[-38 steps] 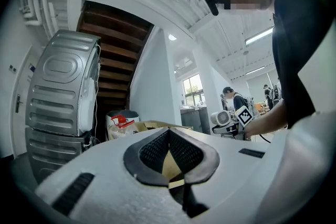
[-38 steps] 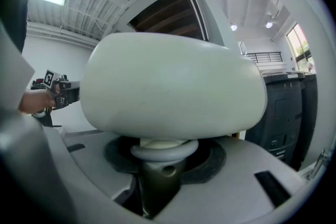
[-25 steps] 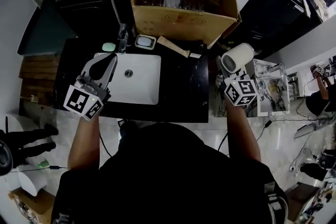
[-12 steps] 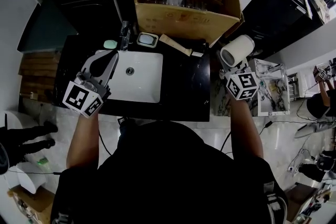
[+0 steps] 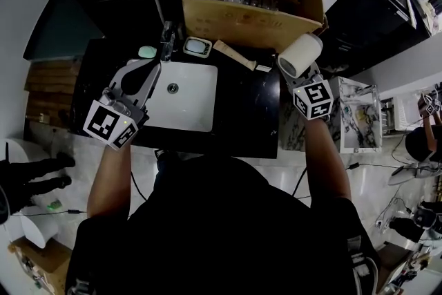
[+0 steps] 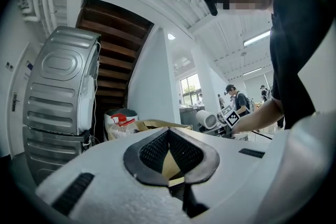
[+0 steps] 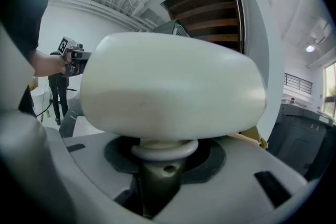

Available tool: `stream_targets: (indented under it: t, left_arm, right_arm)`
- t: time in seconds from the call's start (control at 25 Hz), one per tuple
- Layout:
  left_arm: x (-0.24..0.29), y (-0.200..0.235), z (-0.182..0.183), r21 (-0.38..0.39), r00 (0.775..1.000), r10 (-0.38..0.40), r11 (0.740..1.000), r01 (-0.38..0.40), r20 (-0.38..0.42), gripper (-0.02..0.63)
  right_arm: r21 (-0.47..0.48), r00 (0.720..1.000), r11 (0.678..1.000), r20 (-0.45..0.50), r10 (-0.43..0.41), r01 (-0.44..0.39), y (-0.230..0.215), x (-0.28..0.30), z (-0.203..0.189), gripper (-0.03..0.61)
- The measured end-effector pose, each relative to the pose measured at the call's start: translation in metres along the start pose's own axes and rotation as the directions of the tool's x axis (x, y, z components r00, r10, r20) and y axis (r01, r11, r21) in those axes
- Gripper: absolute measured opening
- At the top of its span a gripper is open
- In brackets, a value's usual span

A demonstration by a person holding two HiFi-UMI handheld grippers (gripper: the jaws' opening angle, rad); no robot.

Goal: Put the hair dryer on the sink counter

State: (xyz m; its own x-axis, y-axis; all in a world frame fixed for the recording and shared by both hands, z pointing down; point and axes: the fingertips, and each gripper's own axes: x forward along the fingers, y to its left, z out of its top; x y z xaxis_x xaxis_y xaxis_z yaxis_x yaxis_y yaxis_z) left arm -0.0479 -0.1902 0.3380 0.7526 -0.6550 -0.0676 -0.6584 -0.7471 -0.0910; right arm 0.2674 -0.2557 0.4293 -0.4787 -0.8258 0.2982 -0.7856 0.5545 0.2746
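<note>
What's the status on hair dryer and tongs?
Left tongs shut, empty, at left rim of sink. Right tongs clamped on hair dryer, at right edge of counter. Wooden piece along its back.

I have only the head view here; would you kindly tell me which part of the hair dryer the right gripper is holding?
Observer: In the right gripper view, the right gripper is shut on the hair dryer at its olive handle, just under the cream barrel.
Operator: Thank you. Does the left gripper hold anything?
Observer: No; the left gripper view shows the left gripper shut, tips together, nothing between the pads.
Operator: What stands ahead of it?
Observer: A silver appliance beneath dark wooden stairs.
</note>
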Motion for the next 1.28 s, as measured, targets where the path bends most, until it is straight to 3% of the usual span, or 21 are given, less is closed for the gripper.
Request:
stream_targets:
  t: [0.16, 0.32, 0.56, 0.64, 0.8, 1.08, 1.28]
  left_arm:
    - [0.004, -0.003, -0.001, 0.052, 1.0, -0.004, 0.999, 0.005, -0.008, 0.015]
    - [0.013, -0.002, -0.002, 0.057, 1.0, -0.014, 0.998, 0.014, -0.012, 0.014]
    - [0.027, -0.002, 0.005, 0.124, 1.0, -0.012, 0.992, 0.013, -0.014, 0.015]
    - [0.031, -0.004, 0.003, 0.116, 0.999, -0.016, 0.993, 0.02, -0.029, 0.014]
    - [0.035, -0.001, -0.001, 0.091, 0.999, -0.004, 0.996, 0.009, -0.053, 0.015]
    - [0.04, 0.007, -0.001, 0.123, 1.0, -0.012, 0.992, 0.013, -0.01, 0.015]
    - [0.041, 0.007, -0.006, 0.119, 1.0, -0.018, 0.993, 0.02, -0.018, 0.015]
  right_arm:
    - [-0.038, 0.999, 0.998, -0.021, 0.039, -0.04, 0.008, 0.02, -0.005, 0.17]
    - [-0.118, 0.993, 0.988, -0.067, 0.094, -0.101, 0.02, 0.039, -0.012, 0.17]
    - [-0.279, 0.97, 0.937, -0.175, 0.166, -0.211, 0.043, 0.076, -0.046, 0.17]
    - [-0.323, 0.958, 0.912, -0.214, 0.19, -0.253, 0.053, 0.085, -0.057, 0.17]
    - [-0.316, 0.928, 0.886, -0.268, 0.259, -0.338, 0.074, 0.101, -0.073, 0.169]
    - [-0.338, 0.856, 0.813, -0.393, 0.336, -0.474, 0.105, 0.119, -0.111, 0.17]
    - [-0.317, 0.806, 0.793, -0.49, 0.333, -0.52, 0.113, 0.132, -0.147, 0.17]
